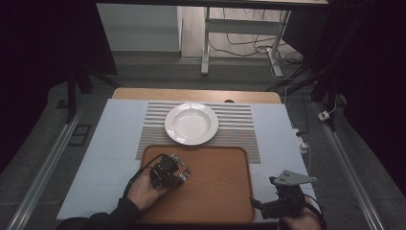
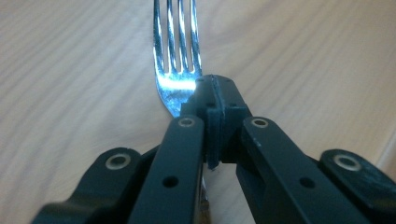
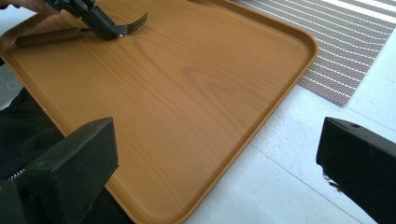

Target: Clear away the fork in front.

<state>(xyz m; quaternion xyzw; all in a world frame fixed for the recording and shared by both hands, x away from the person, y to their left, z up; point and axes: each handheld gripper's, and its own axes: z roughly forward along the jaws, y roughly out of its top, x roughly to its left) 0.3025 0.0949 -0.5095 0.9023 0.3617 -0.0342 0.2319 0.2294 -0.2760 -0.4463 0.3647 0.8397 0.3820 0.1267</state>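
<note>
Now, high view: my left gripper [image 1: 178,176] sits over the near-left part of the tray [image 1: 225,191], clamped on the fork [image 1: 184,173], whose tines poke out toward the tray's middle. The right gripper [image 1: 263,205] hangs off the tray's near-right corner, well apart from the fork. The plate [image 1: 191,123] rests on the striped mat [image 1: 239,129] just beyond the tray's far edge, so the fork's likely destination lies forward of the left gripper and slightly to its right.

Left gripper view: jaws pressed together on the fork [image 2: 177,70] at its neck, just below the tines. The tines run straight ahead along the gripper's own line, over the wood of the tray [image 2: 303,56]. I cannot tell whether they touch it.

Right gripper view: jaws stand wide apart with nothing between them. Across the tray [image 3: 187,102] I see the left gripper [image 3: 105,28] holding the fork [image 3: 133,25], its brown handle trailing back toward the tray's rim and lying low along the wood. Long axis roughly level.

Judgement: the left hand is the working one; next move is a lift, then carry forward to the plate.
</note>
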